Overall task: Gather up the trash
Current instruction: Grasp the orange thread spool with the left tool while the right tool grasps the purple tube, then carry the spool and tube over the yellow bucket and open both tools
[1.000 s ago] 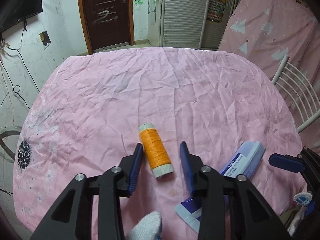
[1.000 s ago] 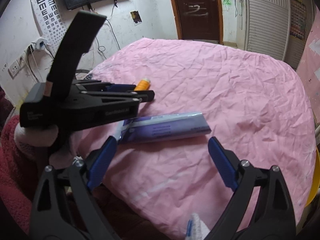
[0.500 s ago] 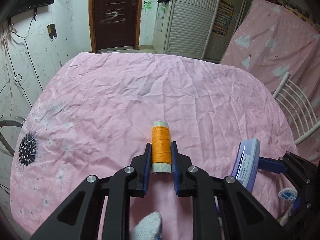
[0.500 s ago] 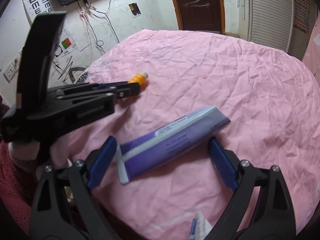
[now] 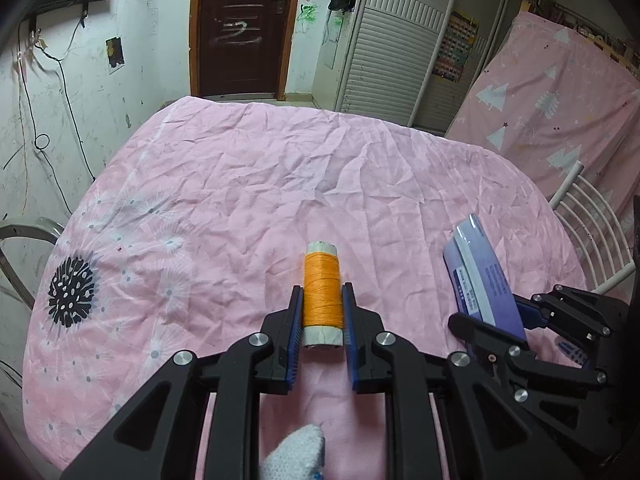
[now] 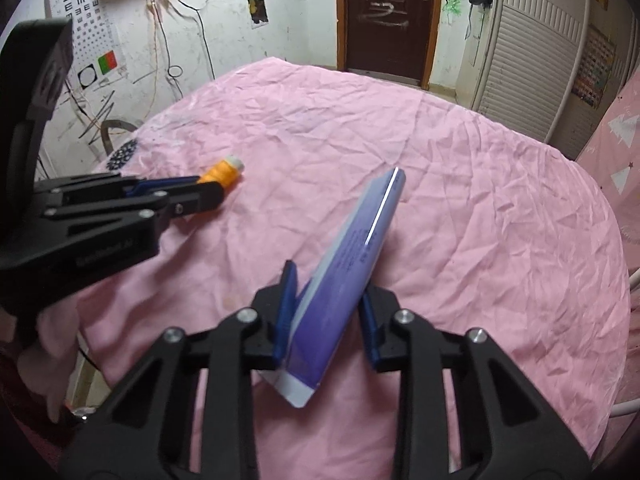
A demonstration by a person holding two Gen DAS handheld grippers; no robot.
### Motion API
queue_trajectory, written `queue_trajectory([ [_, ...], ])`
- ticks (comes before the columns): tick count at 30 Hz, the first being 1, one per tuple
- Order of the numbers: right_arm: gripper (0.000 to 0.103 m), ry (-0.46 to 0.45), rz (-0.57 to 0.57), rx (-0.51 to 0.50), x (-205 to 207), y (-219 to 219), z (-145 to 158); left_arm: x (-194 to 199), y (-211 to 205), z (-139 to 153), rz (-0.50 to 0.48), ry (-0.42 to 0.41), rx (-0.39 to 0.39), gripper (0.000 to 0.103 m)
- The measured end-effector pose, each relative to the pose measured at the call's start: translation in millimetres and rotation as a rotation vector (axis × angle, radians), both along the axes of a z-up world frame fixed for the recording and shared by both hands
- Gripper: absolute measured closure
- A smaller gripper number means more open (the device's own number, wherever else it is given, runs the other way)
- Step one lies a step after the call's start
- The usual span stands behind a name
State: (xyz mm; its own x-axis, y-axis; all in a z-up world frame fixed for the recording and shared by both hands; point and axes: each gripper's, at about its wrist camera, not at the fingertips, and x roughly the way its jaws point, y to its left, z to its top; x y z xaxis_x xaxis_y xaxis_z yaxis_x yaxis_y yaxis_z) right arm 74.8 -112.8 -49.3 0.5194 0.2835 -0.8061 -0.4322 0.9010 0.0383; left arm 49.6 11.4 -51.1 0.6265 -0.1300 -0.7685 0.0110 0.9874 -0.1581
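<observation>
An orange thread spool (image 5: 322, 292) with white ends sits between the blue pads of my left gripper (image 5: 322, 300), which is shut on it just above the pink cloth. It also shows in the right wrist view (image 6: 223, 172). A purple and white tube (image 6: 348, 276) is clamped between the pads of my right gripper (image 6: 329, 288), tilted up off the cloth. The tube (image 5: 484, 276) and right gripper (image 5: 520, 320) show at the right of the left wrist view.
A pink wrinkled cloth (image 5: 280, 184) covers the round table. A white metal chair (image 5: 592, 232) stands at the table's right edge. A dark door (image 5: 240, 28) and a slatted wardrobe (image 5: 396, 52) are beyond. A pink covered mattress (image 5: 560, 92) leans at right.
My left gripper closed on the orange spool and lifted it slightly. My right gripper closed on the purple tube and tipped it up off the cloth.
</observation>
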Motion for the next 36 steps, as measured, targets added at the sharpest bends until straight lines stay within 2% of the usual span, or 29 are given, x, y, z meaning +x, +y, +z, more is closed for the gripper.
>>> queue_trajectory([
  [7,0.085,-0.003,-0.04,0.089,4,-13,4,-1,-6,0,-0.003,-0.009,0.023,0.094],
  [14,0.085,-0.022,-0.094,0.154,7,-40,14,1,-21,11,-0.021,-0.032,0.045,0.094],
  [29,0.084,-0.113,-0.304,0.274,-1,-149,35,4,-85,43,-0.113,-0.081,0.099,0.094],
  [36,0.084,-0.17,-0.391,0.295,-9,-195,44,9,-125,50,-0.164,-0.087,0.127,0.094],
])
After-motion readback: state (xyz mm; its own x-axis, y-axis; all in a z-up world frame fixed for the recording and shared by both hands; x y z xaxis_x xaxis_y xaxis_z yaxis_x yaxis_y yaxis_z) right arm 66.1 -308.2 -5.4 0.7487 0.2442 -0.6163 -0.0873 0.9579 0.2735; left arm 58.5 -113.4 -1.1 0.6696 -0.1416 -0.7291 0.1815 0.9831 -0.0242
